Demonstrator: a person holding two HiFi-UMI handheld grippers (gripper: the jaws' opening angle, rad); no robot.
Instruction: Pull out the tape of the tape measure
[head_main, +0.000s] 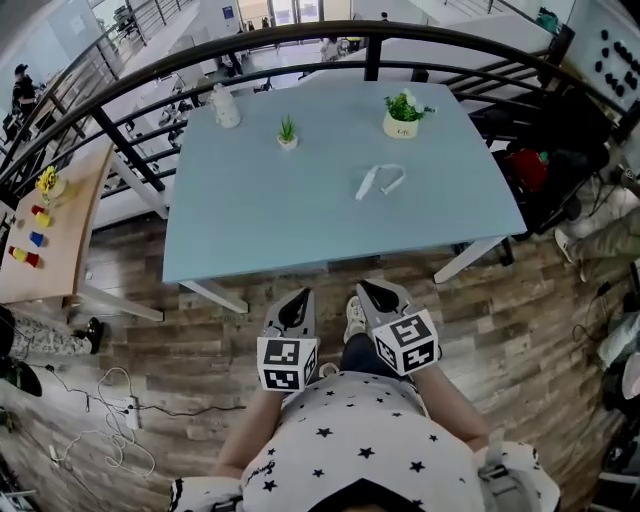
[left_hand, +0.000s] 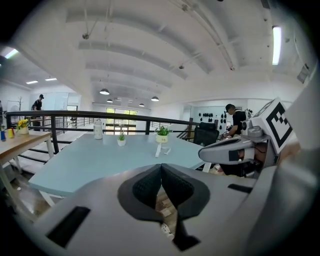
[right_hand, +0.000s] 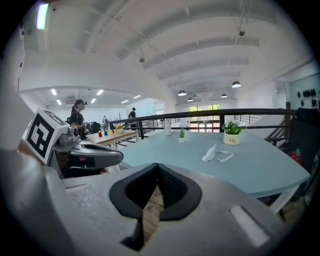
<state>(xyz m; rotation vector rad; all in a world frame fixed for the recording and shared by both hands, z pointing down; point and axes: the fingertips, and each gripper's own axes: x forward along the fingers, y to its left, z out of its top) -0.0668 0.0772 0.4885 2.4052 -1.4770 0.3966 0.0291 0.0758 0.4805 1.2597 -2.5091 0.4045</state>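
A white tape measure (head_main: 366, 185) lies on the pale blue table (head_main: 260, 220), right of the middle, with a short white strip (head_main: 392, 178) curving out of it. It shows small in the left gripper view (left_hand: 158, 150) and in the right gripper view (right_hand: 210, 154). Both grippers hover over the wooden floor in front of the table's near edge, close to my body and well short of the tape measure. My left gripper (head_main: 301, 297) (left_hand: 161, 167) is shut with nothing between its pads. My right gripper (head_main: 368, 290) (right_hand: 158, 167) is likewise shut and empty.
On the table's far side stand a potted plant (head_main: 402, 113), a tiny plant (head_main: 287, 132) and a white bottle (head_main: 224, 106). A black railing (head_main: 300, 38) curves behind. A wooden side table (head_main: 55, 240) with coloured pieces is at the left; cables (head_main: 100, 400) lie on the floor.
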